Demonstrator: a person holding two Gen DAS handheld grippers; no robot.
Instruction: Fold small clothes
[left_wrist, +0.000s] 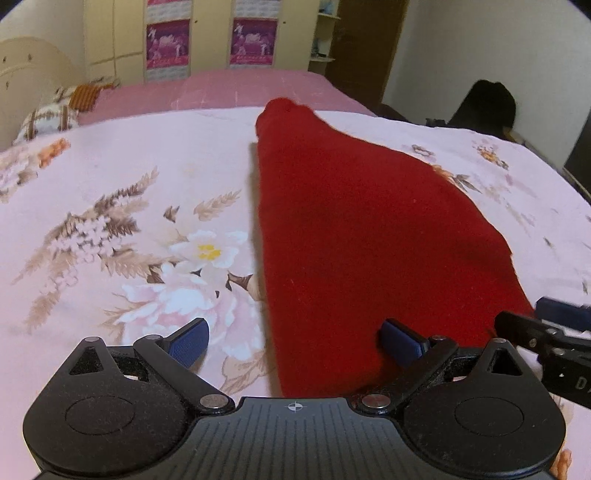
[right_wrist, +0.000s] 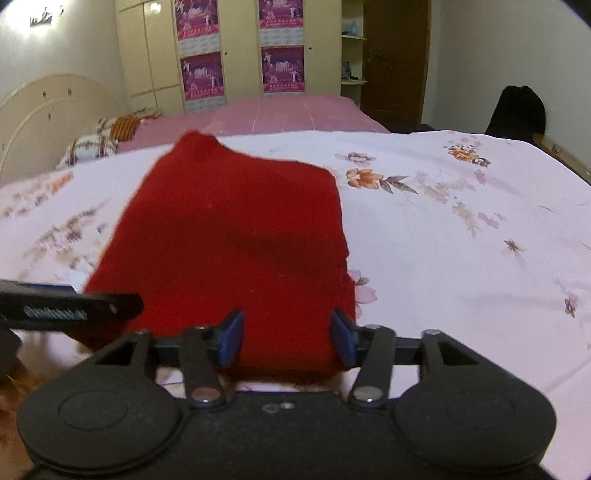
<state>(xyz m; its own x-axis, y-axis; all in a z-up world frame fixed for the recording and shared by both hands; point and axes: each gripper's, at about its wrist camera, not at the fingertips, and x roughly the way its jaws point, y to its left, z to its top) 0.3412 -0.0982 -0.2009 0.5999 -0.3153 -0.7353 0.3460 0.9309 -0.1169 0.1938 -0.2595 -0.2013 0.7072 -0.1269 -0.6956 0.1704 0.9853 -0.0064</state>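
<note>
Red garment on bed: soft, light, limp; take near-edge corners. Left gripper fingers apart; right gripper fingers apart astride the hem.

the garment lies on the bedsheet, running away toward a further bed behind it. pillows sit at the far left by the headboard. a wardrobe stands behind, a chair far right.
</note>
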